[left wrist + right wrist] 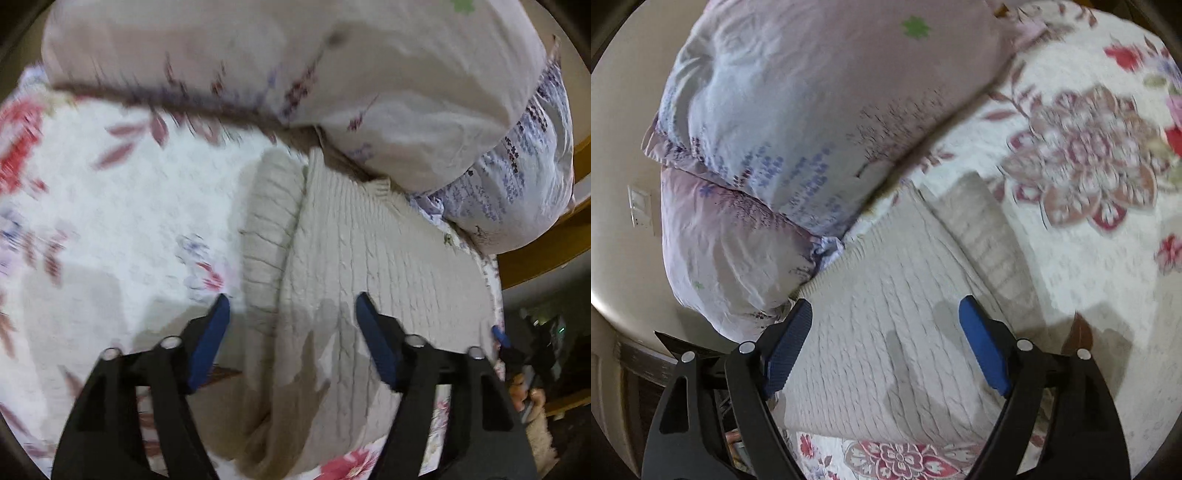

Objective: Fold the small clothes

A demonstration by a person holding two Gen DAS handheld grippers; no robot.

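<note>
A cream cable-knit sweater (354, 266) lies flat on a white floral bedspread (129, 221), its sleeve (271, 229) folded along its left side. My left gripper (291, 306) is open and empty, hovering just above the sweater's lower part. In the right wrist view the same sweater (886, 317) lies below my right gripper (884, 310), which is open and empty. The sleeve (993, 236) runs along the sweater's right edge there. The right gripper's blue tip (500, 334) shows at the sweater's right edge in the left wrist view.
Two stacked floral pillows (332, 74) (798, 122) lie against the sweater's far end. The bedspread (1089, 221) extends to the side. A wooden bed frame (546, 254) and a wall with a switch plate (639, 206) border the bed.
</note>
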